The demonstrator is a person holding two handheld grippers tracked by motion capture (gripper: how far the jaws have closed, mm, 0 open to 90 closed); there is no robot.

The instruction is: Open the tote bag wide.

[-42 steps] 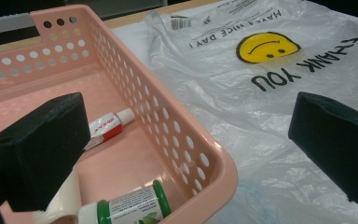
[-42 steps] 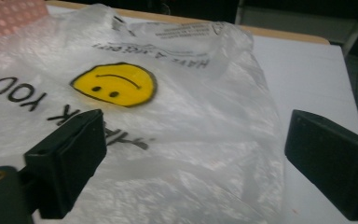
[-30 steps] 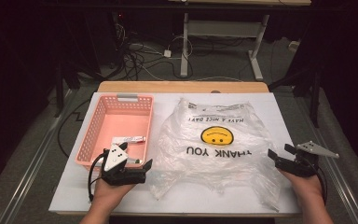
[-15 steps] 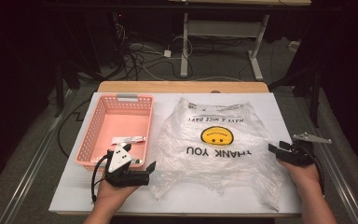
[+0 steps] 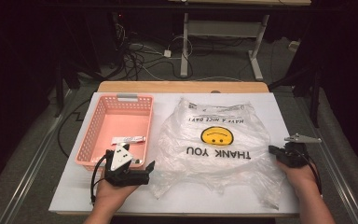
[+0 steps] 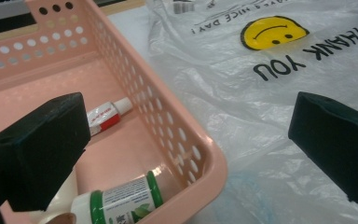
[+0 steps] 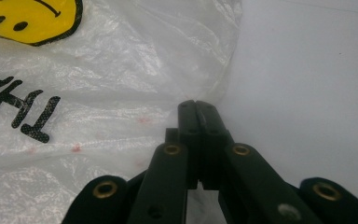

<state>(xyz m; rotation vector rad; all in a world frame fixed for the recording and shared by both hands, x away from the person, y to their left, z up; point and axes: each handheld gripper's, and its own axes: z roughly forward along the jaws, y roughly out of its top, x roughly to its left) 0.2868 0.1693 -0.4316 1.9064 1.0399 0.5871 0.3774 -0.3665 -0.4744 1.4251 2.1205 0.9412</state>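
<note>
Because the plastic bag (image 5: 216, 149) lies flat and limp on the white table (image 5: 279, 105), just beside the pink basket (image 5: 121, 128), it needs pinching at an edge before it can be lifted or opened. The right gripper (image 7: 196, 105) has just been closing and now has its jaws pressed together at the bag's right-hand border; whether film is actually caught between the tips is hard to tell, though they sit right on the edge. The left gripper (image 5: 142, 173) waits at the bag's near left corner with its jaws spread wide, holding nothing, probably ready to take the opposite side. In the basket lie a small tube (image 6: 105, 114) and a green-capped bottle (image 6: 116, 200), likely meant for the bag.
</note>
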